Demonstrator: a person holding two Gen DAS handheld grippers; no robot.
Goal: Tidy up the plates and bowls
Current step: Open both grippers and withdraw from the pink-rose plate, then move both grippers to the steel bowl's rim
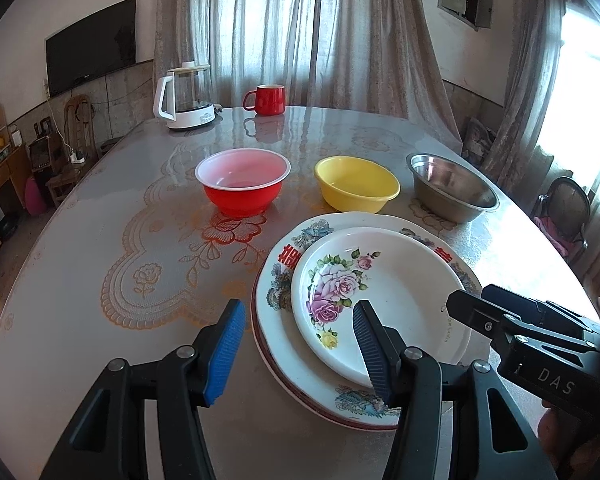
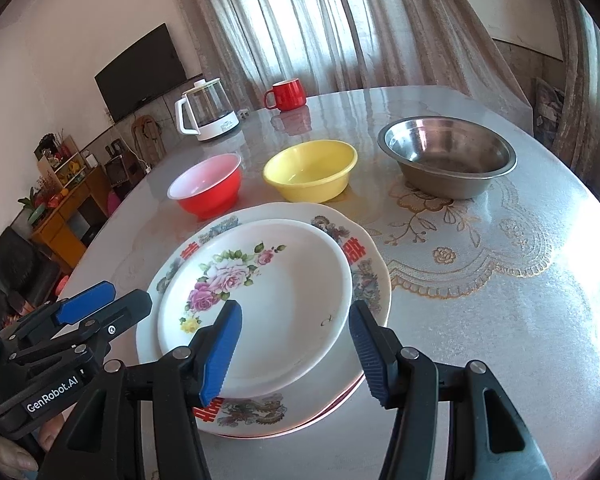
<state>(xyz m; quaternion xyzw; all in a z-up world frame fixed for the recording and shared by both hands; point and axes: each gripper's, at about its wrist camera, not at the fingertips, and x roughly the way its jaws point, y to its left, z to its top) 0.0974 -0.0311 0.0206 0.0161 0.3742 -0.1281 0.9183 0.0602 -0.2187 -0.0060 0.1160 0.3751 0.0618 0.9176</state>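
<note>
A stack of plates sits at the near side of the table. On top is a small white plate with pink roses [image 1: 400, 280] [image 2: 292, 280], lying on a larger plate with red characters [image 1: 276, 312] [image 2: 364, 276]. A reddish rim of a third plate [image 2: 340, 400] shows beneath. Behind the stack stand a red bowl [image 1: 242, 184] [image 2: 206, 188], a yellow bowl [image 1: 356, 184] [image 2: 310, 176] and a steel bowl [image 1: 452, 188] [image 2: 448, 156]. My left gripper [image 1: 298, 354] [image 2: 108, 306] is open over the stack's left edge. My right gripper [image 2: 294, 354] [image 1: 466, 312] is open over its right side. Neither holds anything.
A white and glass kettle [image 1: 186, 98] [image 2: 210, 114] and a red mug [image 1: 266, 99] [image 2: 286, 94] stand at the far edge of the round table [image 1: 100, 240]. A chair [image 1: 568, 208] is beyond the table's right edge.
</note>
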